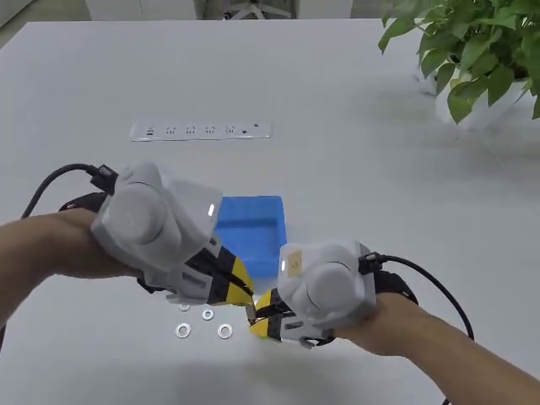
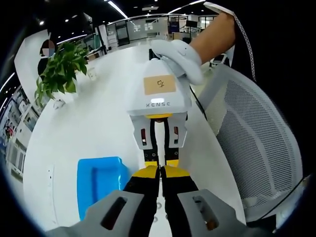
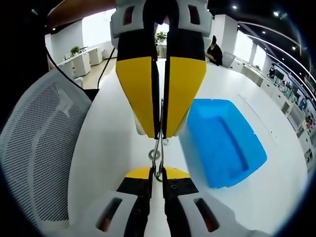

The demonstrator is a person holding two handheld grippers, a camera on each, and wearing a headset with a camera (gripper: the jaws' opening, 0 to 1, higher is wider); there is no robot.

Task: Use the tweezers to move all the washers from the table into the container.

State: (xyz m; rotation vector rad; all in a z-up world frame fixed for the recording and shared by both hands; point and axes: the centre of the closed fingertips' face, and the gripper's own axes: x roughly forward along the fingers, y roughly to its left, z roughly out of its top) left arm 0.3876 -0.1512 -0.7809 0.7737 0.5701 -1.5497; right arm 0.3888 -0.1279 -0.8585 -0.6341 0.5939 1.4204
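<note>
We note left gripper [image 2: 159,172] and right gripper [image 3: 158,176] both pinching the tweezers [image 3: 159,145]; 3 washers [image 1: 207,315] lie near the blue container [image 1: 253,221].

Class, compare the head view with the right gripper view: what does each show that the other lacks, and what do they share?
Head view: loose washers by the grippers, a power strip and a potted plant. Right gripper view: thin tweezers gripped by the left gripper and the right gripper, plus a mesh chair. Shared: both grippers, the blue container and the white table.
</note>
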